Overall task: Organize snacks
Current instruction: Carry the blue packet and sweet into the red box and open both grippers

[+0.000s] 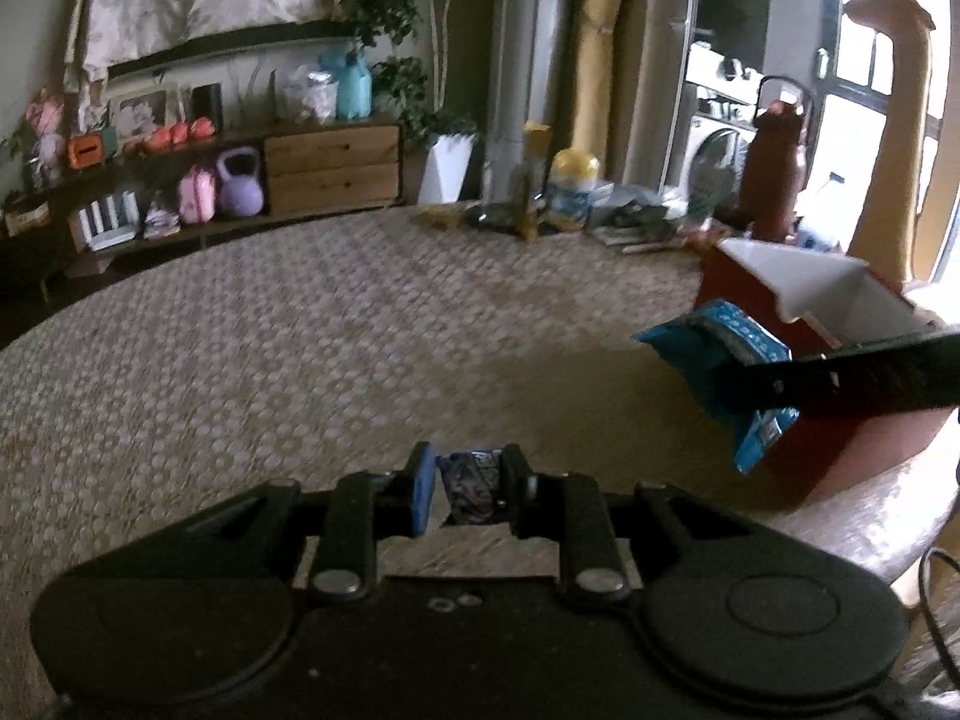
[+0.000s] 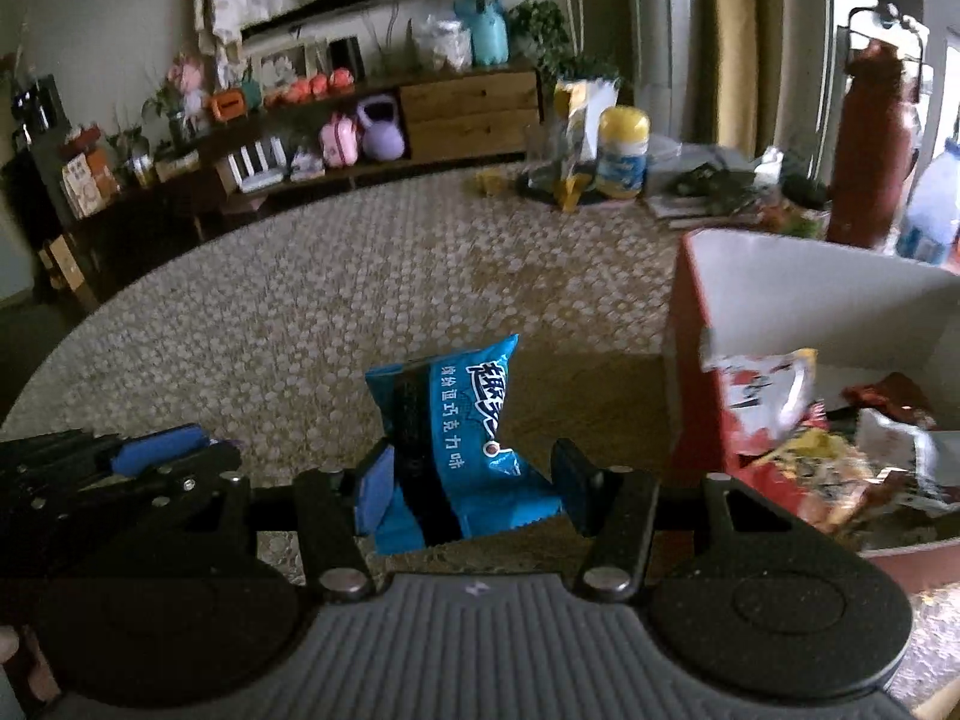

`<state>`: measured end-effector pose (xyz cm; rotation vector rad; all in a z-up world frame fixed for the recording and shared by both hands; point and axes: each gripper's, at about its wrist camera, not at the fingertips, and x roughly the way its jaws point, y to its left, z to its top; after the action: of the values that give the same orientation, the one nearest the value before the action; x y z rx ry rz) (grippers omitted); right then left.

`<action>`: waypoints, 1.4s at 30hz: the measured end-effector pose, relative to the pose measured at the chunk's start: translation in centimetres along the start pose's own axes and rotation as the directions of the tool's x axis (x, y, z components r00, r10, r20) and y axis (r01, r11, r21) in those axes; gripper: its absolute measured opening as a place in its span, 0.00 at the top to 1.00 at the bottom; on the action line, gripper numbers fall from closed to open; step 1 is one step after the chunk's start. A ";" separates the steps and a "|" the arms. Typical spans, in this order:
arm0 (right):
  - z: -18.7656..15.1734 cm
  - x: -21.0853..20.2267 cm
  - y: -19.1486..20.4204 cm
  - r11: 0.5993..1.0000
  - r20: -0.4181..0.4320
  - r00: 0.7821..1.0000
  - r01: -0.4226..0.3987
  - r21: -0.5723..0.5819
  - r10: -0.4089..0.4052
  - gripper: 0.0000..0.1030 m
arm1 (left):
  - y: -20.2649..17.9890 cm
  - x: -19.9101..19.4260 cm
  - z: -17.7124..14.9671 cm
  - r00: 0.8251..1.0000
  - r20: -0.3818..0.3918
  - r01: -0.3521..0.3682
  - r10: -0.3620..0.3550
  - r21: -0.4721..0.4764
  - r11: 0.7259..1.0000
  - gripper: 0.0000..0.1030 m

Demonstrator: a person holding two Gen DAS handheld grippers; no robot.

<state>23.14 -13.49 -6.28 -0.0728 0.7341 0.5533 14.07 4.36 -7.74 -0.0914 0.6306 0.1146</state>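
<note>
The right gripper (image 2: 468, 492) grasps a blue bag (image 2: 447, 450). The bag stands up between its two fingers, with white writing down the front and a dark band along one side. It hangs above the table (image 2: 360, 276), just left of the red box (image 2: 690, 324). In the right view the bag is in the middle and the box is at 3 o'clock.

In the left view the same blue bag (image 1: 720, 354) is at 3 o'clock, held up in front of the red box (image 1: 840, 444). A black finger of the right gripper (image 1: 852, 381) crosses over it.

The left gripper (image 1: 465, 489) is clenched on a small dark snack (image 1: 471, 480). The snack sits between a blue pad (image 1: 423, 489) and a black finger, low at 6 o'clock in the left view. Its wrapper is too blurry to read. In the right view the left gripper (image 2: 162, 450) pokes in at 9 o'clock, low over the table.

The red box is open on top and white inside. Snack bags (image 2: 840, 450) lie in it, red, yellow and white ones all mixed up.

The table has a cloth with light dots. At its far edge, near 12 o'clock, stands a yellow tub (image 2: 624, 150). A tall red bottle (image 2: 870, 138) stands at 2 o'clock. Behind the table is a long wood shelf (image 2: 468, 108) with a purple kettlebell (image 2: 381, 132) on it.
</note>
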 end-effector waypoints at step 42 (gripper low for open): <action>-0.1 -4.9 -25.5 0.895 0.050 0.945 0.288 0.342 -0.323 0.46 | -24.4 8.6 8.7 0.962 -0.102 0.270 -0.252 0.261 0.927 0.80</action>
<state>32.91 -37.51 -6.41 0.1512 0.6868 0.1253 29.35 -18.06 -4.58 0.0884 0.6897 -0.2351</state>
